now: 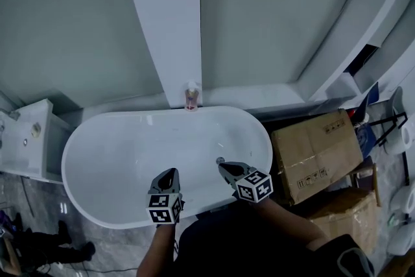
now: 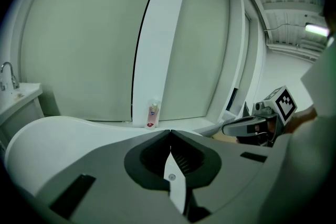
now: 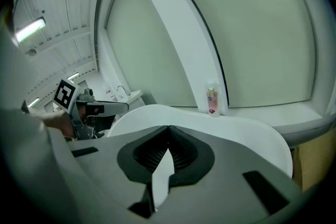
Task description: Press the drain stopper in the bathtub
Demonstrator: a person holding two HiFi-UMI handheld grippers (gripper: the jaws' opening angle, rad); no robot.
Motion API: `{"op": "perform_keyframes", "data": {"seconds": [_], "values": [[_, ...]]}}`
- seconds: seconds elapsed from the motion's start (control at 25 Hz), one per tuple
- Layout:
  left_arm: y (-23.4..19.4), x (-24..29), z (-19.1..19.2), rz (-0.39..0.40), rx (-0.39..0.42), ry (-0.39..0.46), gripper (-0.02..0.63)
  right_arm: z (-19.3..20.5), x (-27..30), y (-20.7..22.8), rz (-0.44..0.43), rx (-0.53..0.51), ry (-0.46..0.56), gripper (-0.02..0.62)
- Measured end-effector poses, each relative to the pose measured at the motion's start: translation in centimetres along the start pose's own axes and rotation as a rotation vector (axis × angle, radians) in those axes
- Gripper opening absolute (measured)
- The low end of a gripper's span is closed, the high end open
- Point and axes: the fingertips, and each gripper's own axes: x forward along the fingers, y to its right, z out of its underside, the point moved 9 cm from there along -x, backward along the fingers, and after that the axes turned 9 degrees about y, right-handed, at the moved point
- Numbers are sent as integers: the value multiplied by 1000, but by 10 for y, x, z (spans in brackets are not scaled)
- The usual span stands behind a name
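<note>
A white oval bathtub fills the middle of the head view. Its small round drain stopper sits on the tub floor towards the near right. My right gripper hangs over the tub with its tips just short of the stopper; its jaws are shut and empty. My left gripper is over the near rim further left, also shut on nothing. In the left gripper view the jaws meet at a point, and the right gripper shows beyond. The stopper is hidden in both gripper views.
A small pink bottle stands on the ledge behind the tub, at the foot of a white pillar. Cardboard boxes crowd the tub's right end. A white sink cabinet with a faucet stands at the left.
</note>
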Motion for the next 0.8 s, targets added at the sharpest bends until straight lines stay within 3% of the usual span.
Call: {"op": "perform_keyframes", "data": {"seconds": [0.32, 0.8], "values": [[17, 63, -15, -76, -59, -47, 12, -34, 14, 77, -60, -20, -33, 14], [35, 168, -10, -193, -166, -98, 12, -14, 44, 185, -162, -12, -227, 14]]}}
